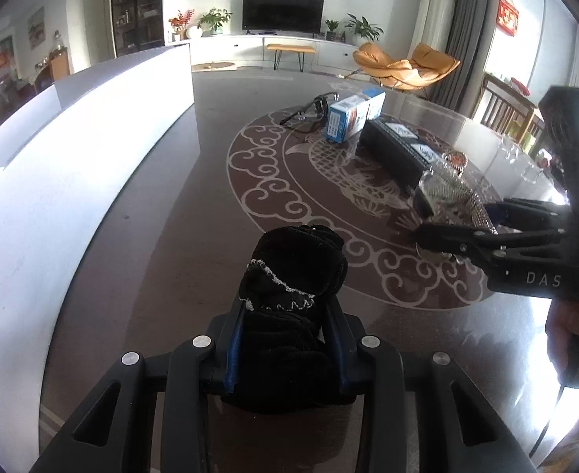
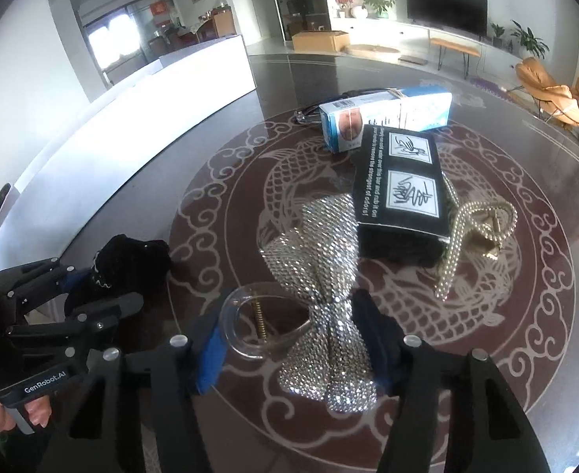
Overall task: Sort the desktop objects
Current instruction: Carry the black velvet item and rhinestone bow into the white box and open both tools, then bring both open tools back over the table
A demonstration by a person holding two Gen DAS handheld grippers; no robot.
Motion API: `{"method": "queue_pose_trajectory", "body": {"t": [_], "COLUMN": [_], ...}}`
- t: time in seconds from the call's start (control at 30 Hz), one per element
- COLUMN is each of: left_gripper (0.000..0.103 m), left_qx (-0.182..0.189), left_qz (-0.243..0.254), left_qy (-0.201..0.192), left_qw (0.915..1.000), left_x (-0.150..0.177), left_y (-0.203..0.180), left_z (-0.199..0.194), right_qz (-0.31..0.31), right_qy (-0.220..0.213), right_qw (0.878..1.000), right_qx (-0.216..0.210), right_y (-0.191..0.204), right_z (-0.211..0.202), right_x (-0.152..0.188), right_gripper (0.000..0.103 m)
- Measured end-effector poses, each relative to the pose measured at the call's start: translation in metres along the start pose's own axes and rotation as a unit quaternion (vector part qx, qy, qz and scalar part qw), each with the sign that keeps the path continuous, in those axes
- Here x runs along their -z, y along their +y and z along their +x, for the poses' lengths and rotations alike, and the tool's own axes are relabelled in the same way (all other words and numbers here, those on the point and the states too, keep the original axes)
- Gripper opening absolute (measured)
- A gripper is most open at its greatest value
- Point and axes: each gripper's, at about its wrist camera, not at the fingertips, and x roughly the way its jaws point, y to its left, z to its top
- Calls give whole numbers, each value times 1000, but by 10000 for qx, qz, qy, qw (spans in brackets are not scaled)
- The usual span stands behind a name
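Jaws clenched on both sides.
Left gripper (image 1: 285,339) grips black cloth (image 1: 293,272); right gripper (image 2: 297,339) pinches rhinestone bow clip (image 2: 321,276), black box (image 2: 399,185) just beyond.

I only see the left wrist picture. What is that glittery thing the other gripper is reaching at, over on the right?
Observer: A bow covered in sparkly stones, joined to a clear hair clip. The right gripper straddles both.
Operator: My left gripper grips a black cloth. Anything hidden behind that black box?
Observer: Yes, a beaded chain lies coiled against its far side.
Operator: What's written on the box?
Observer: White print along one edge, about removing the strongest of odors.
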Motion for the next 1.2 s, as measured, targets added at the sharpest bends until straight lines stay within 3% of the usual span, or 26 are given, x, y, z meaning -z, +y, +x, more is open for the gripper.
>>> {"method": "queue_pose_trajectory", "body": {"t": [0.07, 0.27, 0.47, 0.6, 0.73, 0.8, 0.93, 1.03, 1.1, 1.13, 1.2], "left_gripper": [35, 35, 35, 35, 35, 35, 35, 44, 50, 53, 76], "left_qx": [59, 228, -58, -698, -1130, -1302, -1421, -1327, -1347, -1335, -1432], "left_qz": [-151, -482, -745, -920, -1463, -1635, -1859, -2124, -2186, -2173, -2127], "left_qy": [-180, -624, -931, -766, -446, -277, 82, 299, 417, 336, 226], "left_qw": [9997, 9966, 9929, 9904, 9817, 9775, 9722, 9677, 9656, 9664, 9663], "left_x": [-4, -27, -53, -62, -56, -49, -33, -22, -17, -17, -21], "left_y": [5, 26, 82, 140, 208, 230, 258, 270, 271, 269, 263], "left_z": [-15, -65, -120, -132, -126, -117, -94, -79, -75, -78, -81], "right_qz": [-43, -389, -613, -788, -1076, -1216, -1537, -1595, -1574, -1601, -1686], "right_qy": [4, -93, -539, -779, -800, -734, -539, -192, 130, 168, 25], "right_qw": [10000, 9990, 9939, 9855, 9765, 9743, 9754, 9784, 9803, 9805, 9795], "right_qx": [-49, -189, -743, -1283, -1689, -1749, -1485, -1303, -1186, -1128, -1098], "right_y": [3, 23, 75, 141, 219, 252, 296, 306, 305, 305, 302], "right_z": [-14, -49, -80, -73, -39, -15, 36, 78, 102, 107, 100], "right_x": [-3, -30, -90, -135, -171, -180, -188, -189, -187, -186, -182], "right_gripper": [50, 50, 50, 50, 50, 50, 50, 51, 58, 66, 73]}}
